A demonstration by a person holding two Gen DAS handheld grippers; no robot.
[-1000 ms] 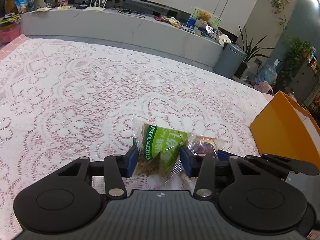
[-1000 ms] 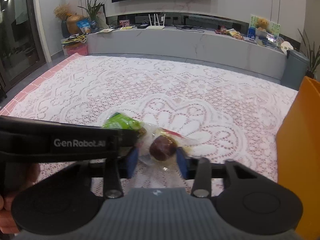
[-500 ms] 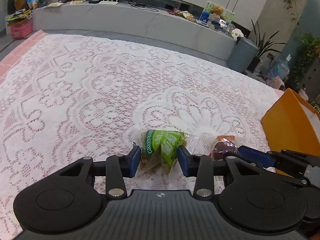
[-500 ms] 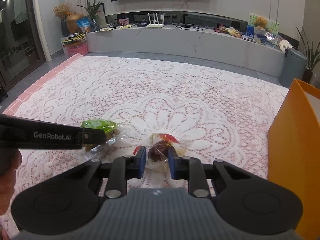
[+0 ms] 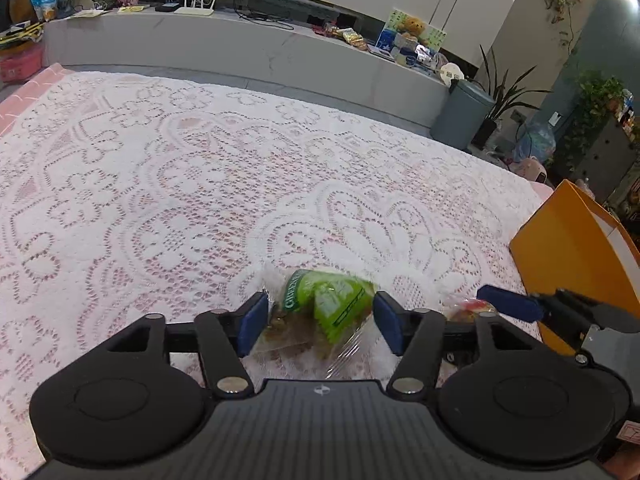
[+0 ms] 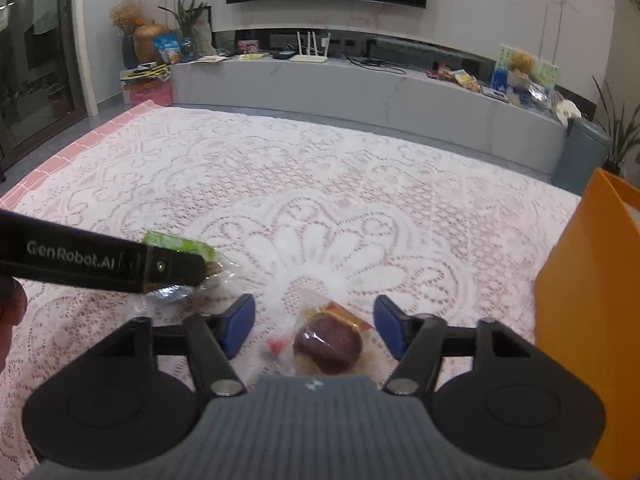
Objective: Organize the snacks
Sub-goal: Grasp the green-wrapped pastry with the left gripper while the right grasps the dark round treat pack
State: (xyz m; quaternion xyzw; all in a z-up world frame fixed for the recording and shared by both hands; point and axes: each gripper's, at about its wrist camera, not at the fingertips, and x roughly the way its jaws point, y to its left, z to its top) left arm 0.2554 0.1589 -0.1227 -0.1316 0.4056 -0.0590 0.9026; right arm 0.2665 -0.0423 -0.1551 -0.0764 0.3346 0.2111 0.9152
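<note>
Here, my left gripper [image 5: 318,322] and right gripper [image 6: 315,326] are both opening. The green raisin packet [image 5: 326,304] lies between my left pads, the wrapped brown snack [image 6: 328,342] between my right, both on the lace cloth [image 5: 160,184]. Open cloth spreads ahead; the orange box [image 6: 592,304] walls my right. My left arm reads "GenRobot.AI".

Dim indoor light, fisheye-bent edges, slight motion blur
</note>
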